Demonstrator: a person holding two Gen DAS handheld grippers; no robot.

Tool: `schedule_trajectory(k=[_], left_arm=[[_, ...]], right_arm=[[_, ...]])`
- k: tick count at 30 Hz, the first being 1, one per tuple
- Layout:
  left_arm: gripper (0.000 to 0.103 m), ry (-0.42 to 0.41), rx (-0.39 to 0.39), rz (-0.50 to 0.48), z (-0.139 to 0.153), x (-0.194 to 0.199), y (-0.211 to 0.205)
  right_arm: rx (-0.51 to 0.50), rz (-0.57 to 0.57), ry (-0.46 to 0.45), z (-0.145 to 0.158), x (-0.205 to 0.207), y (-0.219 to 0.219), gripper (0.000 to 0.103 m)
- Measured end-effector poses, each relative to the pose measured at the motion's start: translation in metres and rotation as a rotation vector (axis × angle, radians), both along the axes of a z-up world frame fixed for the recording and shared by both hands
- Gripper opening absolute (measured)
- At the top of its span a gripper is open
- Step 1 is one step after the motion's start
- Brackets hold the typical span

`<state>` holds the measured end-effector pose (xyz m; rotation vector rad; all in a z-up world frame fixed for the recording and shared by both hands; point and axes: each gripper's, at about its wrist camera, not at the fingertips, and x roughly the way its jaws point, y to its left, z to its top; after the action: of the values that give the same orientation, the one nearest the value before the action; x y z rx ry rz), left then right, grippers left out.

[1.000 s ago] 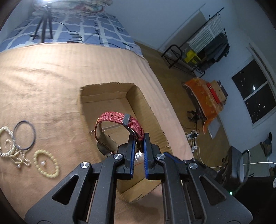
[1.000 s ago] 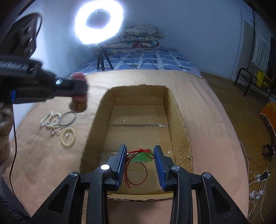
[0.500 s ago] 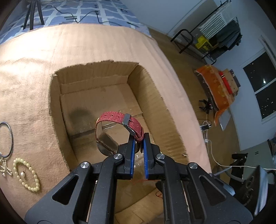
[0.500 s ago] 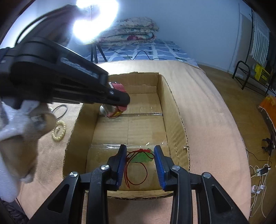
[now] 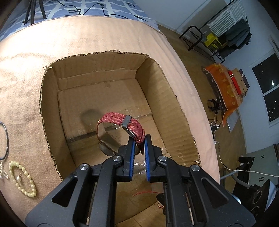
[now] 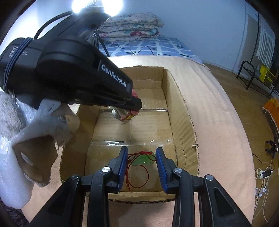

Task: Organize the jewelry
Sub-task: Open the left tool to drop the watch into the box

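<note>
My left gripper is shut on a red-strapped watch and holds it above the floor of an open cardboard box. In the right wrist view the left gripper reaches into the box from the left with the watch hanging under its tip. My right gripper is open and empty over the box's near end, above a green pendant on a red cord. The cord also shows in the left wrist view.
A pale bead bracelet and a dark ring bangle lie on the tan cloth left of the box. A bed with a blue checked cover stands behind. A ring light shines at the back.
My left gripper has carried the watch rightward from beside the box to over its inside and lower toward the floor. My right gripper has stayed put.
</note>
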<state>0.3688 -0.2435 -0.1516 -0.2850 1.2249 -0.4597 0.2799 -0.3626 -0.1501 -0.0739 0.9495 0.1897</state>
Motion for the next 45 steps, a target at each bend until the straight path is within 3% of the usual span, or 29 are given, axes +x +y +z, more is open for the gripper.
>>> schedule_trajectory(k=[2,5,7,8,10,12,17,19,24,33,45], left_arm=[[0.009,0.003,0.007,0.002,0.000,0.001,0.000],[0.034,0.009,0.007,0.012,-0.001,0.002,0.002],[0.038,0.006,-0.002,0.021,-0.001,0.002,0.005],[0.040,0.004,-0.003,0.022,-0.001,0.002,0.006],[0.046,0.003,-0.011,0.025,0.001,0.002,0.007],[0.057,-0.008,-0.017,0.031,0.004,0.002,0.009],[0.063,-0.012,-0.039,0.046,0.011,0.003,0.016],[0.064,-0.013,-0.050,0.052,0.013,0.003,0.020],[0.064,-0.020,-0.058,0.060,0.020,0.000,0.030],[0.064,-0.075,-0.066,0.061,0.048,-0.015,0.058],[0.064,-0.167,-0.072,0.165,0.091,-0.046,0.175]], right_arm=[[0.002,-0.002,0.001,0.000,-0.001,0.001,0.034],[0.006,-0.006,-0.001,0.002,-0.003,-0.001,0.034],[0.008,-0.009,-0.003,0.003,-0.003,0.000,0.036],[0.008,-0.009,-0.004,0.003,-0.003,0.000,0.039],[0.000,-0.017,-0.015,0.004,-0.004,0.000,0.061],[-0.008,-0.020,-0.036,0.007,-0.006,0.000,0.071],[-0.016,-0.028,-0.060,0.012,-0.009,0.000,0.082],[-0.027,-0.040,-0.070,0.013,-0.010,0.001,0.089],[-0.046,-0.055,-0.092,0.018,-0.011,0.002,0.093],[-0.038,-0.049,-0.128,0.028,-0.010,0.010,0.093],[0.013,-0.010,-0.194,0.055,-0.008,0.043,0.093]])
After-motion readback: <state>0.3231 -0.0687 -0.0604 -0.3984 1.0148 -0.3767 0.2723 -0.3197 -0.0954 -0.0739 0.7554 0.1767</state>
